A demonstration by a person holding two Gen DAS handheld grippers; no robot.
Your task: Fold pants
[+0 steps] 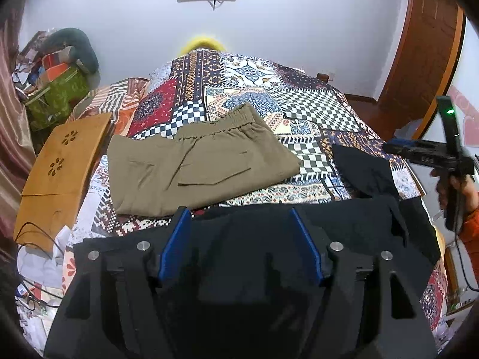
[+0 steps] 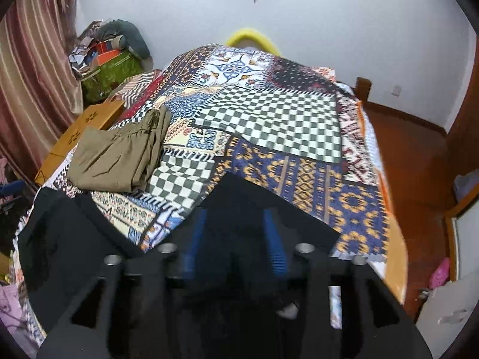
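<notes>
Black pants (image 1: pixel 344 224) lie across the near edge of the bed on the patchwork bedspread (image 1: pixel 299 104). My left gripper (image 1: pixel 241 212) is open just above them, blue pads (image 1: pixel 176 239) wide apart with the black cloth below and between. In the right wrist view my right gripper (image 2: pixel 236 212) is open over a raised part of the black pants (image 2: pixel 254 197); whether it touches the cloth I cannot tell. That gripper also shows at the right edge of the left wrist view (image 1: pixel 398 149), held in a hand. Folded khaki pants (image 1: pixel 194 161) lie beyond on the bed, also in the right wrist view (image 2: pixel 119 155).
A wooden lap desk (image 1: pixel 60 164) stands at the bed's left side with cables below it. A pile of bags and cushions (image 1: pixel 57 68) fills the far left corner. A wooden door (image 1: pixel 425 45) and brown floor (image 2: pixel 413 155) are on the right.
</notes>
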